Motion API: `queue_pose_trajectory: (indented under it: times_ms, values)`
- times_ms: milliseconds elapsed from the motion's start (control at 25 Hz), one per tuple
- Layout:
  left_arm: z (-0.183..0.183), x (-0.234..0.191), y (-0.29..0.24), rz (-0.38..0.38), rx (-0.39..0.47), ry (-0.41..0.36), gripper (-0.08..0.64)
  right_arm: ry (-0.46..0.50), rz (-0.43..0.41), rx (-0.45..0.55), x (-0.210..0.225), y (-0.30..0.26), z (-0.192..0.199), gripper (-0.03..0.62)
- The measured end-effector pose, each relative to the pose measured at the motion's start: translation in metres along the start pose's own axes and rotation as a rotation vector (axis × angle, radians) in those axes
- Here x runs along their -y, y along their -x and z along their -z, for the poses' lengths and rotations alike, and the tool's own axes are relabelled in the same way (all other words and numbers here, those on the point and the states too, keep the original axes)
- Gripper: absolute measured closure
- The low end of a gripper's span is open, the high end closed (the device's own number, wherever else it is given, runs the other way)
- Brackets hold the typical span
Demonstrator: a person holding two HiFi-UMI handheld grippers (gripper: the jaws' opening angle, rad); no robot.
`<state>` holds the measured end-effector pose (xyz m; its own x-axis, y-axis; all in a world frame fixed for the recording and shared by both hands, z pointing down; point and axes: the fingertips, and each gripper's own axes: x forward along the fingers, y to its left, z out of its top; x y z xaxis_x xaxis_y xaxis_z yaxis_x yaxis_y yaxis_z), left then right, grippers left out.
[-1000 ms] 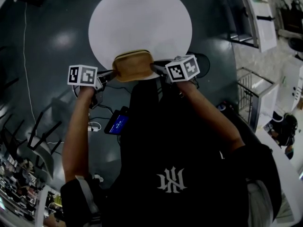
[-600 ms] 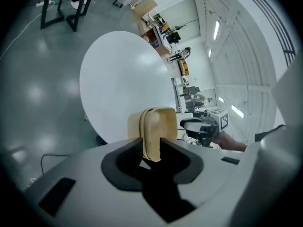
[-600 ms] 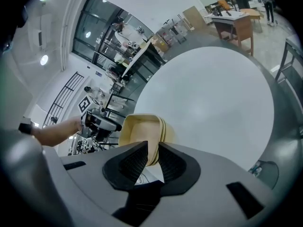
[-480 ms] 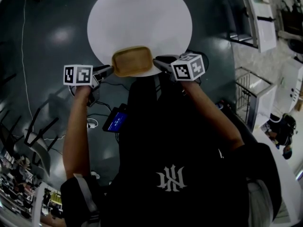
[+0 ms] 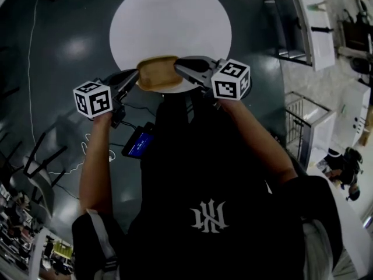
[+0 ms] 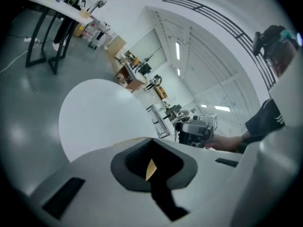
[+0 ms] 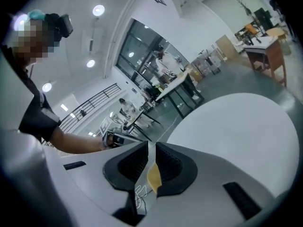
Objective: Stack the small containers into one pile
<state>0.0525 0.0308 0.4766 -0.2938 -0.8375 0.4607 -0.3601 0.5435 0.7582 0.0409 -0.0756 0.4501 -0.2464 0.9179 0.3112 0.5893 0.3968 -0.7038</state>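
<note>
A tan stack of small containers (image 5: 156, 73) hangs between my two grippers over the near edge of the round white table (image 5: 169, 22). My left gripper (image 5: 135, 74) holds its left rim; the jaws have just closed, and a tan sliver (image 6: 151, 170) shows between the pads. On the other side, my right gripper (image 5: 179, 65) is shut on the right rim, a thin tan and clear edge (image 7: 154, 178) pinched between its pads. Each gripper view shows the white table (image 6: 99, 112) (image 7: 236, 122) beyond the jaws.
The person's body fills the lower head view. A device with a blue screen (image 5: 140, 146) and cables (image 5: 87, 156) lie on the dark floor at the left. Dark chair legs (image 5: 41, 168) stand further left. A wire rack (image 5: 303, 127) and white shelving (image 5: 297, 22) stand at the right.
Both grippers have risen and rolled, carrying the tan stack up from the table's near edge. The left gripper stood slightly apart from the stack half a second ago and now grips it.
</note>
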Motion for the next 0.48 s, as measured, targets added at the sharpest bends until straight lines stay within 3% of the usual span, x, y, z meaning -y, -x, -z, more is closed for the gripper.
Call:
queue_pose_trajectory:
  times_ms: [240,480]
  values:
    - [-0.042,0.082,0.028,0.125,0.214,-0.221,0.557,0.187,-0.199,0.095,-0.072,0.008,-0.041,0.531]
    - [-0.083,0.155,0.061,0.236,0.406,-0.444,0.557,0.426,-0.295,0.214,-0.136,0.027,-0.096,0.534]
